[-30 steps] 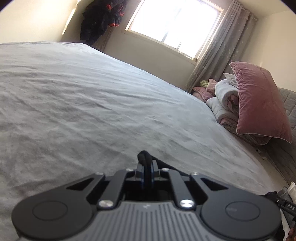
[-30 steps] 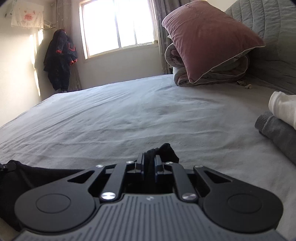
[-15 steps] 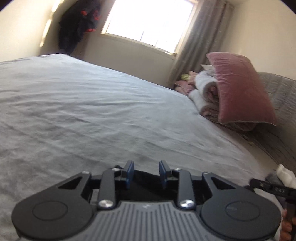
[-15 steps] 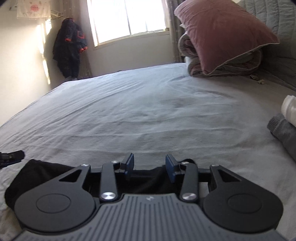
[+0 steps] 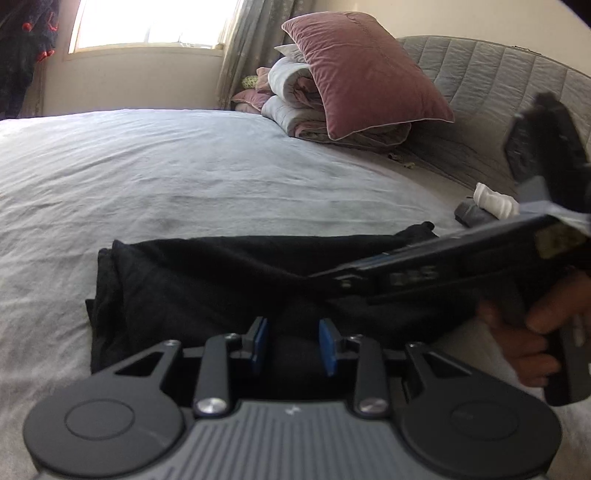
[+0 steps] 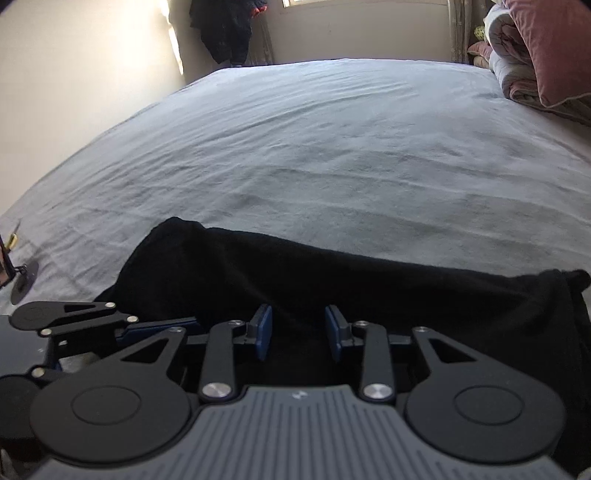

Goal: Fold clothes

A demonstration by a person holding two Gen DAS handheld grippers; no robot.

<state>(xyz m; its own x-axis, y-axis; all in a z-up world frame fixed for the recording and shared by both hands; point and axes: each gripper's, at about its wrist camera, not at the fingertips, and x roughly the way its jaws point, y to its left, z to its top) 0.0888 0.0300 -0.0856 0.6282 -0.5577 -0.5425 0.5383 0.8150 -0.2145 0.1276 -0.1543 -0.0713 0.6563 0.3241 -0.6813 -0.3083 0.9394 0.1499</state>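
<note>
A big bed (image 5: 207, 162) with a pale grey sheet fills both views. At its head, at about 1 o'clock in the left wrist view, a pink pillow (image 5: 365, 70) leans on a rolled quilt (image 5: 291, 96) in front of a grey padded headboard (image 5: 491, 81). A dark coat (image 6: 225, 26) hangs by the window at 12 o'clock in the right wrist view.

The black garment (image 5: 236, 280) lies flat on the sheet in a long folded strip, near the bottom middle of both views, just ahead of the tongs.

The left tongs (image 5: 295, 345) sit at 6 o'clock, low over the near edge of the black cloth. Their blue pads (image 5: 260, 343) stand a little apart and have just been opening. Cloth is behind the gap, but the pads do not press on it.

The right tongs (image 6: 299, 336) look the same, with a small gap that has just got narrower and no cloth pinched.

In the left wrist view a hand (image 5: 532, 332) grips the right tool at 3 o'clock. Behind it lie small folded grey clothes (image 5: 472, 216) and white clothes (image 5: 495, 199).
</note>
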